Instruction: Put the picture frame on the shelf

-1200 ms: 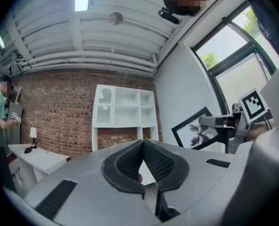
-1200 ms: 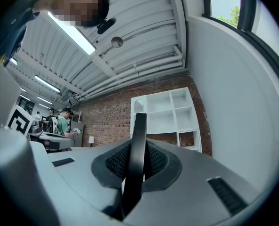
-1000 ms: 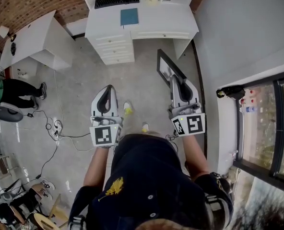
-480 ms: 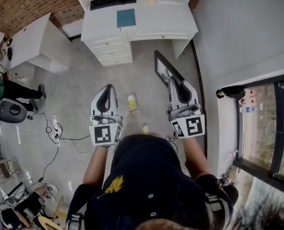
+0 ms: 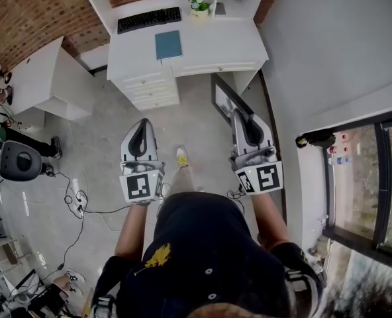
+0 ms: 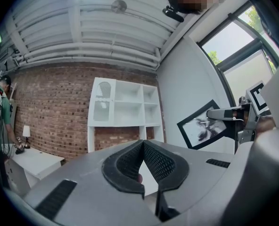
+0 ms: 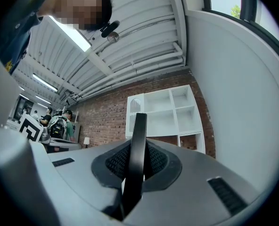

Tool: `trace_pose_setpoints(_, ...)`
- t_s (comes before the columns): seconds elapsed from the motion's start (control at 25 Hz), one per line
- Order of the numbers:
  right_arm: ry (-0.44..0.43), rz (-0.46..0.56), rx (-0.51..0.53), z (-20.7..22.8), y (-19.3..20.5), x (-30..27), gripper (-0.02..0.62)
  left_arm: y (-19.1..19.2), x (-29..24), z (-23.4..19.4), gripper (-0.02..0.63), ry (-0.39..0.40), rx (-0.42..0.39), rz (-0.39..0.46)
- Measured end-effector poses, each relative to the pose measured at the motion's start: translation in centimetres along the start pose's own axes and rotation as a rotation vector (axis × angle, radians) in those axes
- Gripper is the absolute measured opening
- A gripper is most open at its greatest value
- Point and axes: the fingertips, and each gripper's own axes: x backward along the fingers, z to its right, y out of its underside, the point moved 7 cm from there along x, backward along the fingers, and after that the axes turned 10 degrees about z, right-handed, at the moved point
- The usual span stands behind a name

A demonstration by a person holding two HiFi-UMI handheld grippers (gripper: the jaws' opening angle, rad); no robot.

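Observation:
My right gripper (image 5: 240, 113) is shut on the black picture frame (image 5: 224, 95), which it holds edge-on above the floor, just short of the white desk (image 5: 212, 48). In the right gripper view the frame's black edge (image 7: 139, 126) stands upright between the pads, and the white shelf unit (image 7: 168, 109) rises ahead against the brick wall. The left gripper (image 5: 143, 123) hangs level beside it, shut, with nothing in it. In the left gripper view the left gripper (image 6: 142, 143) has its pad tips touching. Further off there are the shelf unit (image 6: 125, 109) and the frame (image 6: 203, 126).
On the desk lie a black keyboard (image 5: 148, 19), a blue book (image 5: 168, 45) and a small plant (image 5: 198, 4). A lower white table (image 5: 40, 78) stands at the left. Cables (image 5: 77, 201) trail over the floor. The grey wall (image 5: 328, 52) and a window (image 5: 361, 177) run along the right.
The person has walked forward: the desk and shelf have drawn nearer. Both grippers keep their pose and the right one still holds the frame.

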Motion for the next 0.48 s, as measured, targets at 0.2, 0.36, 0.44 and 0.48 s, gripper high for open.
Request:
trace_pose_setpoints(0.2, 0.015, -0.027, 0.015, 1.2, 1.5, -5.0, 0.029, 1.1, -5.0, -3.0, 0.018, -0.010, 0.037, -0.001)
trace_pose_setpoints(0.36, 0.019, -0.049, 0.022, 1.8, 2.6, -9.4, 0.029, 2.1, -8.8, -5.6, 0.018, 0.017, 0.068, -0.026)
trace_pose_setpoints(0.44, 0.027, -0.052, 0.011, 2.0, 3.3, -11.7, 0.029, 2.5, -10.8, -7.0, 0.018, 0.028, 0.057, -0.028)
trace_pose_setpoints(0.48, 0.030, -0.053, 0.007, 2.1, 3.7, -12.8, 0.029, 2.8, -11.7, -7.7, 0.018, 0.028, 0.054, -0.029)
